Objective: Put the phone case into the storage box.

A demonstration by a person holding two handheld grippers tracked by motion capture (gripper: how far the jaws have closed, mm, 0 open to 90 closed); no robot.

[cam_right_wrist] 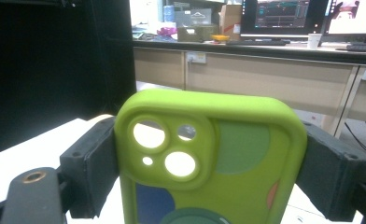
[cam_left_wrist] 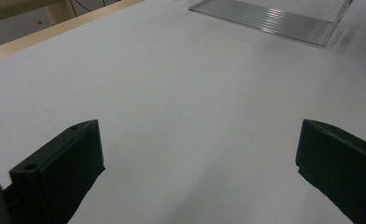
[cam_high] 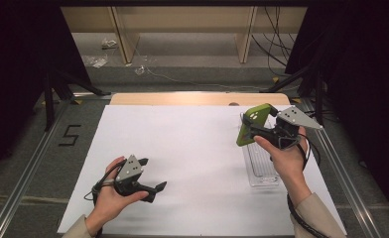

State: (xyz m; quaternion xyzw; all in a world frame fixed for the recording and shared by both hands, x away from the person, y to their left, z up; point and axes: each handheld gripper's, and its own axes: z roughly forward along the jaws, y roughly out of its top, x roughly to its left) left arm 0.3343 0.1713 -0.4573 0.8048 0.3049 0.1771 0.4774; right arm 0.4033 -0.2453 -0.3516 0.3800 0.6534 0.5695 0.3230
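A lime-green phone case [cam_high: 252, 124] with round camera holes is lifted above the right side of the white table sheet [cam_high: 182, 148]. My right gripper [cam_high: 254, 130] is shut on it, a black pad pressed against each long edge. In the right gripper view the green case [cam_right_wrist: 209, 158] stands upright between the pads [cam_right_wrist: 90, 163], its back facing the camera. My left gripper [cam_high: 150, 176] rests low near the front left of the sheet, held in a hand. Its jaws stand wide apart with nothing between the fingers [cam_left_wrist: 59, 172].
A clear ribbed plastic tray [cam_high: 259, 161] lies on the sheet just below the lifted case; it appears as the clear tray [cam_left_wrist: 265, 18] far ahead in the left gripper view. The table's wooden far edge [cam_high: 192, 98] borders the sheet. Metal rails and tripod legs flank the table.
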